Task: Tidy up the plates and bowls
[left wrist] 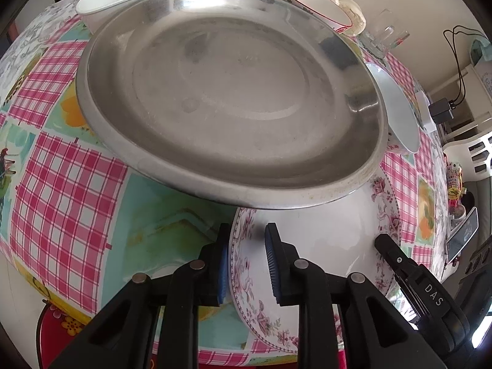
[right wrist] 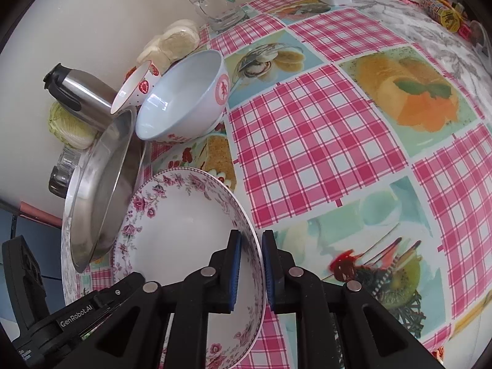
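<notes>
The floral plate (right wrist: pixel 184 215) is clamped at opposite rims by both nearly closed tools; the steel plate (left wrist: pixel 227 98) resting on it could be tipped off.

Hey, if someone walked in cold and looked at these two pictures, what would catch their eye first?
Probably the floral plate held at opposite rims by the left gripper and the right gripper, low in both views. Next, the big steel pan that fills the left wrist view, its near edge overlapping the plate. Under it all, the loud pink checked tablecloth with food pictures.
</notes>
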Motion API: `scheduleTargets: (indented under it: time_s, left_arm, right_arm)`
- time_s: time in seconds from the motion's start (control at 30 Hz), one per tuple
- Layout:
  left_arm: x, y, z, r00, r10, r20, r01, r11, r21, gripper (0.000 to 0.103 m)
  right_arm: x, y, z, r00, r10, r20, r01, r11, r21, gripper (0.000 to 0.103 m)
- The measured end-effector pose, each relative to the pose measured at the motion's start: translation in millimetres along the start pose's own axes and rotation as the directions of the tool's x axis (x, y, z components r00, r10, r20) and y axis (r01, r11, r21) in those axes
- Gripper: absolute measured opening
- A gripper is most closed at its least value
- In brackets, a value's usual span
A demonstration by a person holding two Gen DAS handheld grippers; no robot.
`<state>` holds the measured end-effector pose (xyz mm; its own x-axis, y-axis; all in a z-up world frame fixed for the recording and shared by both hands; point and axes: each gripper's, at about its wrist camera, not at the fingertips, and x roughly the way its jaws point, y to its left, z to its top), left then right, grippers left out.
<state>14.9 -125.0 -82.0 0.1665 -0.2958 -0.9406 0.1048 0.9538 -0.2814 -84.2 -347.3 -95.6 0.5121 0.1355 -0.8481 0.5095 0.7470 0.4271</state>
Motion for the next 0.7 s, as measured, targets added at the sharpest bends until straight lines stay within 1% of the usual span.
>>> scheduleTargets:
  time_s: [0.2, 0.33, 0.4, 0.53, 0.7]
  left_arm:
    - [-2.0, -2.6, 0.8, 1.000, 0.005, 0.009, -0.005, 1.000, 0.004, 0.025]
    - [-1.7, -12.2, 1.0, 0.999, 0.033, 0.020, -0.034, 0.998, 0.047, 0.025]
    - [-1.9, -16.6, -0.7, 0.999, 0.036, 0.021, -0.037, 0.997, 0.067, 0.025]
    - [1.0, -31.8, -5.0, 0.999, 0.028, 0.015, -0.029, 0.992, 0.119, 0.025]
    - [4.2, -48.0, -8.9, 1.000, 0.015, 0.012, -0.017, 0.987, 0.157, 0.025]
  right_arm:
    - [0.6, 0.4, 0.0, 1.000, 0.013, 0.003, -0.013, 1.000, -0.003, 0.016]
    - [-0.4, 1.8, 0.4, 1.000, 0.014, 0.003, -0.014, 1.000, -0.018, 0.015]
    - [-0.8, 1.5, 1.0, 1.000, 0.015, 0.005, -0.015, 1.000, -0.016, 0.014]
    - [-6.4, -10.1, 2.3, 1.000, 0.013, 0.016, -0.013, 1.000, 0.015, 0.015]
    - [-12.4, -29.8, 5.1, 0.999, 0.026, 0.025, -0.028, 0.998, 0.063, 0.014]
